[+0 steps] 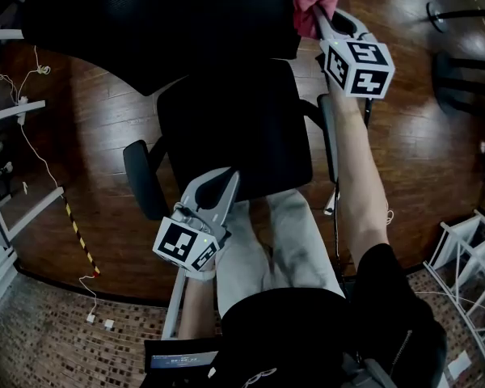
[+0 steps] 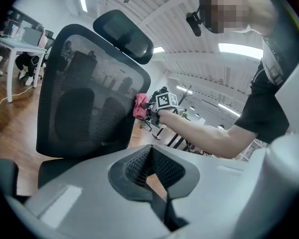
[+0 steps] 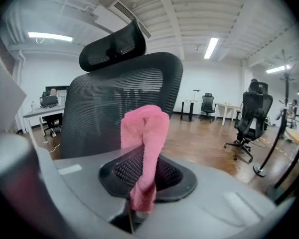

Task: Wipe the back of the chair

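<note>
Right gripper [image 3: 141,156] pinches a fluffy pink cloth [image 3: 145,128]; the black mesh chair back [image 3: 97,108] could snag it loose. Left gripper [image 2: 150,152] sits closed, empty.

L claw [image 1: 229,176] together, R claw [image 1: 317,10] clamped

Backrest [image 3: 119,103]: broad mesh wall straight ahead of right gripper [image 1: 317,13]. Pink cloth [image 3: 145,143] clamped in its jaws, at backrest's side edge.
Headrest [image 3: 112,49] juts above backrest top and blocks passage over it.
Beside backrest: open wooden floor [image 3: 204,138]. Other chair [image 3: 251,113] and coat stand [image 3: 281,108] well apart.
Seat [image 1: 234,128] hemmed in by one armrest [image 1: 143,180] at person's left, second armrest [image 1: 329,136] at right.
Left gripper [image 1: 229,178], jaws together, hangs over seat's near edge.
Cable [image 1: 32,144] trails on floor at left. White rack [image 1: 469,265] near person's right.
</note>
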The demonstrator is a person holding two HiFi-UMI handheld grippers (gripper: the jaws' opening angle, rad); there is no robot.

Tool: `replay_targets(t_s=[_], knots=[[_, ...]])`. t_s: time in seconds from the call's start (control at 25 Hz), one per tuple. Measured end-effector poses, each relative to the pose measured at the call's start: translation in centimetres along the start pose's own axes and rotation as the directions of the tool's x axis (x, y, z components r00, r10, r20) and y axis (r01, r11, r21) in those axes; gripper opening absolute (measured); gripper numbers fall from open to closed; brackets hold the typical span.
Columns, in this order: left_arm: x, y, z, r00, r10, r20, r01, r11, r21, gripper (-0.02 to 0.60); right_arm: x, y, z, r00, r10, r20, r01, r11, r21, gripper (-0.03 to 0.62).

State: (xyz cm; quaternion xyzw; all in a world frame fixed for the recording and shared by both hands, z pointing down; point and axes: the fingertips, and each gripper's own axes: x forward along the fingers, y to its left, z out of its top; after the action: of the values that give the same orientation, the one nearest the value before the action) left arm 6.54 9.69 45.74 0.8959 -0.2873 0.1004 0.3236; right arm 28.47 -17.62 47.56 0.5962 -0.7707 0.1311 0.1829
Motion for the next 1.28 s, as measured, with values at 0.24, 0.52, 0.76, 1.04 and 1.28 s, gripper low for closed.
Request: replay_targets(t_s=[0.24, 0.52, 0.76, 1.04, 1.28], knots=[[0.3, -1.0, 0.4, 1.000, 0.000, 0.016, 0.000, 1.000, 0.003, -0.009, -2.4, -5.5, 0.3, 0.992, -0.129, 0.004, 0.128, 0.989, 0.067, 0.044], [-1.7, 0.2, -0.3, 0.999, 0.035, 0.037, -0.034, 0.999, -0.018, -0.009, -0.7, -0.9, 2.7, 0.997, -0.070, 0.031, 0.070, 0.998, 0.009, 0.044], [-4.9, 1.7, -0.6, 0.995, 0.076, 0.063, -0.073, 0.996, -0.043, -0.009, 1.3, 6.1, 4.6, 0.999, 0.007, 0.040, -0.005, 0.999, -0.051, 0.044], [-9.1, 3.6, -1.5, 0.986, 0.133, 0.102, -0.125, 0.989, -0.084, -0.009, 3.3, 13.7, 6.3, 0.995, 0.096, 0.036, -0.091, 0.990, -0.109, 0.044], [-13.1, 5.5, -1.9, 0.974, 0.186, 0.130, -0.172, 0.979, -0.112, -0.009, 5.2, 20.6, 7.5, 0.986, 0.162, 0.039, -0.155, 0.975, -0.157, 0.044]])
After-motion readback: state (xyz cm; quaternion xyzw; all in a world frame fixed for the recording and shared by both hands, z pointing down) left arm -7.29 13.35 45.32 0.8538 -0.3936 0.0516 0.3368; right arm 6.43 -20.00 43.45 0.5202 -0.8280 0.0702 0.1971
